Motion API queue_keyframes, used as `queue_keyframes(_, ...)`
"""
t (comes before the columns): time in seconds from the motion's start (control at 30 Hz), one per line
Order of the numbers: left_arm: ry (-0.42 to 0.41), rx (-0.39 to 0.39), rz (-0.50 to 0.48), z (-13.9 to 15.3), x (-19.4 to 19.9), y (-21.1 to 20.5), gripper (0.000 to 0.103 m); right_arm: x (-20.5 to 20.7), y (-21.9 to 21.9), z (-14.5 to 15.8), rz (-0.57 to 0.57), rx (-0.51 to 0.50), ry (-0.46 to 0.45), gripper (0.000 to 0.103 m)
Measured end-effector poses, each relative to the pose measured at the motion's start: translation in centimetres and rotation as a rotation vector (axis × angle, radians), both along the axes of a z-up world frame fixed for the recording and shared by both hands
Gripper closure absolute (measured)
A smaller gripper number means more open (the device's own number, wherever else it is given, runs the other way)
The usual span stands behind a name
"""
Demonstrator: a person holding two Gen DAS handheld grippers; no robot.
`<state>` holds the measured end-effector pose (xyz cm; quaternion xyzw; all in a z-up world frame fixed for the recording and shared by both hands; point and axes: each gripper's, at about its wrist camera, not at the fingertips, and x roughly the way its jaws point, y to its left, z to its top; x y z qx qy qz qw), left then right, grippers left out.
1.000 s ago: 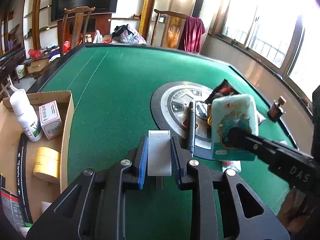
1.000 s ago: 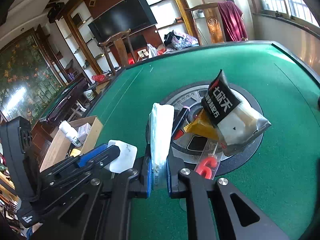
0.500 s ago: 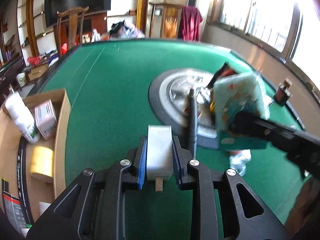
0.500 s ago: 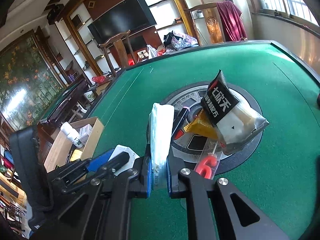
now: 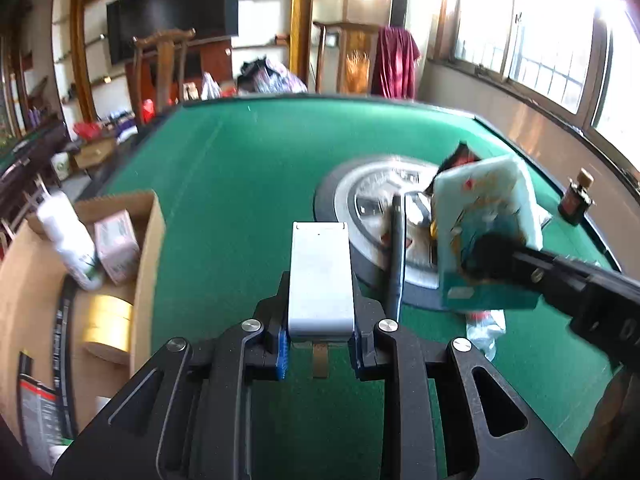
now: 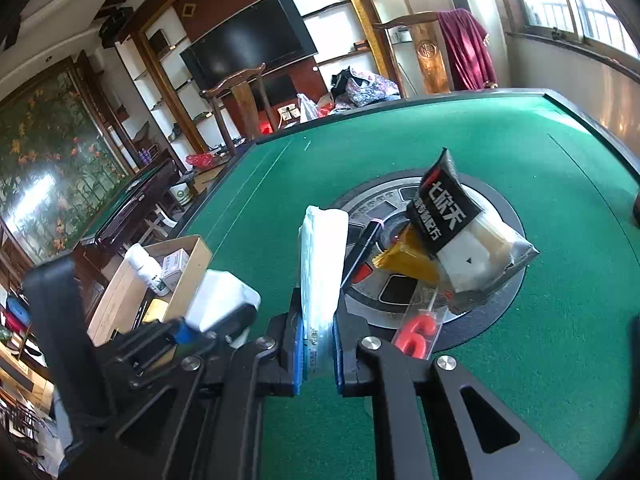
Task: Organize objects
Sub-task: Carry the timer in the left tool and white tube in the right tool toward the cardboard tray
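Your left tongs clamp a white case above the green counter, beside the box. Your right tongs pinch a tissue pack near the hub.

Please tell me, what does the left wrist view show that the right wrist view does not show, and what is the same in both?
Only the left wrist view shows the small dark bottle near the table edge and the yellow tape roll in full. Only the right wrist view shows the red number six candle and the black snack bag clearly. Both show the cardboard box, the white bottle inside it, the white device in the left gripper and the tissue pack in the right gripper.
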<state>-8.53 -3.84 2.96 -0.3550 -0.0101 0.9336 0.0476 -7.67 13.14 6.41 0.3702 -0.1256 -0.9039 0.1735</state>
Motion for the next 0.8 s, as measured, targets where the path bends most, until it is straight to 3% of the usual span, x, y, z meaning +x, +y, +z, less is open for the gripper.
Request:
queue_keyframes(0.5, 0.183, -0.132, 0.106, 2.1, 3.2, -0.2, 0.081, 0.6, -1.3, 0.5, 0.026, 0.009, 0.044, 0.093)
queue_keyframes(0.8, 0.221, -0.158, 0.143, 2.5, 4.4, -0.9, 0.081, 1.3, -2.5, 0.5, 0.054, 0.021, 0.07, 0.093)
